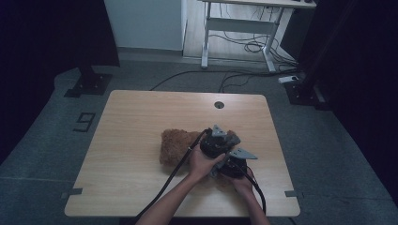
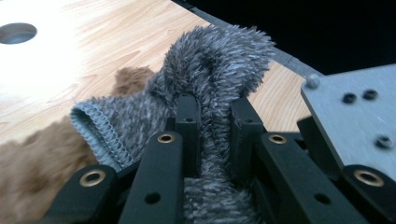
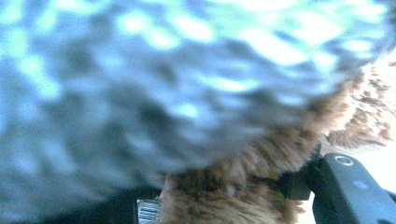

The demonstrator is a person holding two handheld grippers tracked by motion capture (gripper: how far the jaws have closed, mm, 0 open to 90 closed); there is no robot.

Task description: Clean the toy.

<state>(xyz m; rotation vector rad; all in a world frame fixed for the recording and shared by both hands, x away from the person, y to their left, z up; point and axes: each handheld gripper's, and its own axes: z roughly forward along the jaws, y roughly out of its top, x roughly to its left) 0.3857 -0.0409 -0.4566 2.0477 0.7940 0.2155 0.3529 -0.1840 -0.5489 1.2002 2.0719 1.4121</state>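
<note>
Grey fuzzy fabric with a stitched hem, a sock by its look (image 2: 205, 84), is pinched in a raised fold between the nearly closed jaws of the left tool (image 2: 215, 126). Brown furry fabric (image 1: 176, 145) is spread on the wooden tabletop (image 1: 131, 140) near its middle, beneath and beside both tools. A tuft of this brown fabric is seen between the half-open jaws of the right tool (image 1: 234, 166), though a firm grip cannot be told.

Both grippers, left gripper (image 1: 225, 137) and right gripper (image 1: 237, 161), are black, each topped by a grey triangular plate (dark screws, brass-ringed jaw holes), trailing black cables; forearms are bare of sleeves.
</note>
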